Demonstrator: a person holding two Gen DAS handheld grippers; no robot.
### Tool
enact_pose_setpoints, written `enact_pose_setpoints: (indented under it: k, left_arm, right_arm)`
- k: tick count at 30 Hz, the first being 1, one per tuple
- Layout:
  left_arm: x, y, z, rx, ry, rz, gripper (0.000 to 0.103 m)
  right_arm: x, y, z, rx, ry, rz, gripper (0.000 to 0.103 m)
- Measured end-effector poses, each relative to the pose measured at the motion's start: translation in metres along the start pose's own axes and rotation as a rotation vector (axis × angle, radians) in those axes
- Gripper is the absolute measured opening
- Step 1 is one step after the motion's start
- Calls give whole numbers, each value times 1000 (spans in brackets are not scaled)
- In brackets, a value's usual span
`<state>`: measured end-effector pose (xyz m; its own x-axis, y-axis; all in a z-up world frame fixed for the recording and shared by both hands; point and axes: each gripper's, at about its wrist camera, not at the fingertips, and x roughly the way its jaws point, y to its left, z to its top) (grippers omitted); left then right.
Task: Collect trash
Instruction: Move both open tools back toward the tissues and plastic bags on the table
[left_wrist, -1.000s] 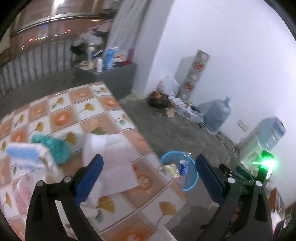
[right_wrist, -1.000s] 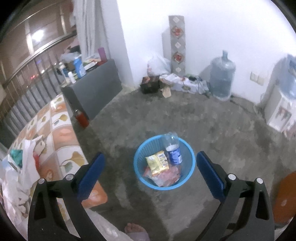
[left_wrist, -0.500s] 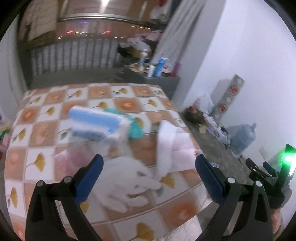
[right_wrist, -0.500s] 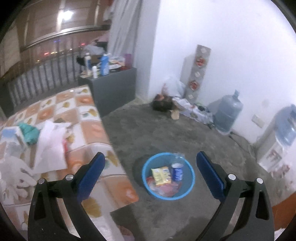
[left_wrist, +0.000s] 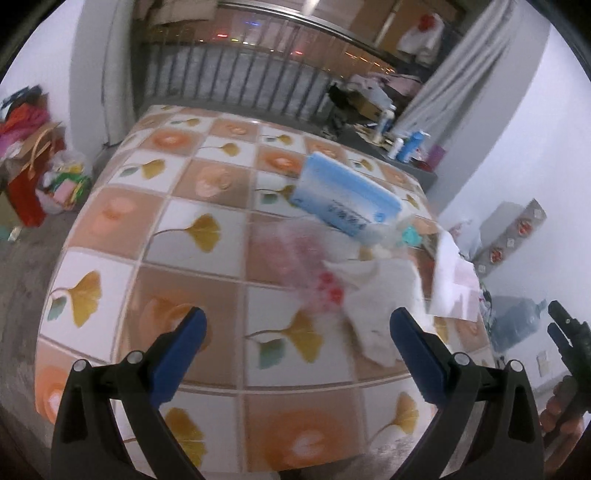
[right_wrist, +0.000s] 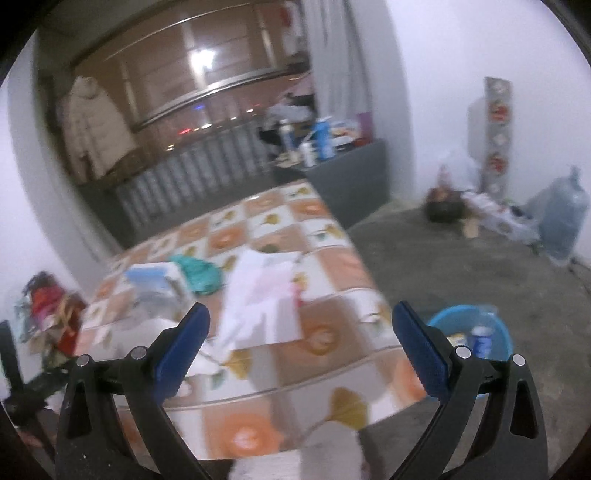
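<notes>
Tools, left (left_wrist: 297, 339) and right (right_wrist: 300, 334), gape empty above bench (left_wrist: 177, 236) litter, ready to seize tissue (left_wrist: 380, 295) for basket (right_wrist: 498, 332).

We take the table (left_wrist: 177, 236), with its checked cloth of orange flowers and yellow leaves, as our landmark. Behind its far edge we see a grey railing (left_wrist: 236, 81), and above that a pale coat (right_wrist: 96, 122) hanging at the dark window. Off the table's far right corner stands a low grey cabinet (right_wrist: 354, 177) carrying bottles, one of them blue (right_wrist: 322, 137). Further right of the table, against the white wall, we see a tall patterned panel (right_wrist: 495, 133) and beside it a large water jug (right_wrist: 561, 218) on the concrete floor. Left of the table lies a heap of bags and bright clutter (left_wrist: 33, 162).
</notes>
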<state>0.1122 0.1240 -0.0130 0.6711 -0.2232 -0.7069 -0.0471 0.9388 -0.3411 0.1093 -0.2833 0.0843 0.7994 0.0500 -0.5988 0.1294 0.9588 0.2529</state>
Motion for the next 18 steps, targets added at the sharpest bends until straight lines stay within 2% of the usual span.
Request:
enact_pose_setpoints:
  k: [3,8,13,18]
  left_arm:
    - [1,14,-2,-25,2,-23,97]
    - [3,32,-6,-55,-20,-22,98]
    - [3,51,-10,-72,-21,-51,98]
    - [1,64,-11,-80,-38,-74,97]
  right_arm:
    - [6,19,-2,-17,34,51,95]
    - [21,52,-13,-53,109,115,83]
    - [42,86,-30,-114,200,164,77]
    - [59,111,-42,-165,269,207,77]
